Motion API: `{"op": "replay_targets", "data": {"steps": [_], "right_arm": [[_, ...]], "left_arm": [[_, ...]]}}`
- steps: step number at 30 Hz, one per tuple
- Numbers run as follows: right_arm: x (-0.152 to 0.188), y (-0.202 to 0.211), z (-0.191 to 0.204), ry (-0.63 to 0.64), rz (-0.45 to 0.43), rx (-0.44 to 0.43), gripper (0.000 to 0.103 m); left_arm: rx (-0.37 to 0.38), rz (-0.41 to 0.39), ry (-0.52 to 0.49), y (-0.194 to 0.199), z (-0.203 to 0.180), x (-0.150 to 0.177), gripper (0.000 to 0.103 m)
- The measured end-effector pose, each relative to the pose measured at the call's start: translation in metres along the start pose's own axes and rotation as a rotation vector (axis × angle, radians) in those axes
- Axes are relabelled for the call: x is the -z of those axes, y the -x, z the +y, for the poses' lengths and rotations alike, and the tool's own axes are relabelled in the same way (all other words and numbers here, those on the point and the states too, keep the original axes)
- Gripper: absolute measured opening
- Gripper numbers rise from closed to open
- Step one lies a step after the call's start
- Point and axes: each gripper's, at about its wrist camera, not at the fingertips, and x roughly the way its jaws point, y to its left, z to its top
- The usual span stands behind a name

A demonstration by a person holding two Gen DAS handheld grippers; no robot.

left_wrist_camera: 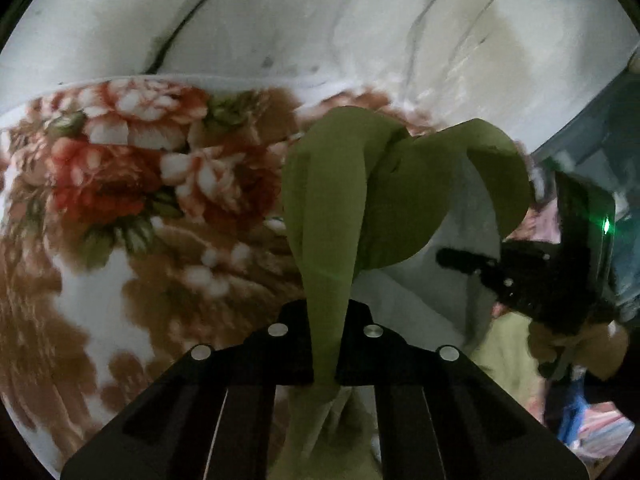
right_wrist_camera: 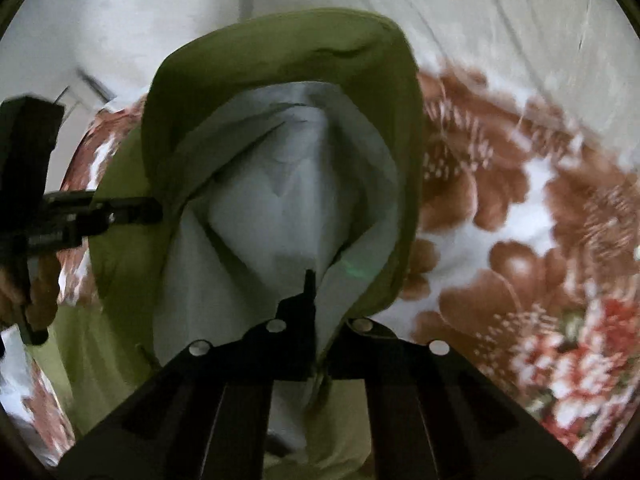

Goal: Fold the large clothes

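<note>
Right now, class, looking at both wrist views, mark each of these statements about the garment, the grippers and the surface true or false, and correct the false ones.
1. The left gripper is shut on the green garment. True.
2. The right gripper is open and empty. False: it is shut on the garment's edge.
3. The garment has a pale lining. True.
4. The floral blanket underneath is plain blue. False: it has red and brown flowers on white.

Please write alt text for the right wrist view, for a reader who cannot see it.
The right gripper is shut on a green garment with a pale lining, above a floral blanket. The left gripper holds the garment at the left edge.
</note>
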Motion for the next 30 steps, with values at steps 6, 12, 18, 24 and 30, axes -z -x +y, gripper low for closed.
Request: {"op": "replay_targets", "data": {"steps": [6,12,18,24,30], "right_arm": [[0.034,0.087,0.059,0.095,-0.084,-0.007,0.004],[0.102,0.135,0.097,0.147,-0.131,0.003,0.005],[0.202,0.151,0.129,0.204,-0.135,0.036,0.008],[0.306,0.125,0.149,0.198,-0.084,0.084,0.043],[0.376,0.119,0.152,0.145,-0.016,0.015,0.087]], "left_arm": [[0.008,-0.095,-0.043,0.076,-0.044,0.053,0.005],[-0.032,-0.111,-0.123,0.117,-0.084,0.127,0.005],[-0.130,-0.118,-0.154,0.131,-0.117,0.237,0.006],[-0.234,-0.099,-0.116,0.115,-0.125,0.337,0.016],[-0.282,-0.075,-0.099,0.118,-0.123,0.402,0.066]]}}
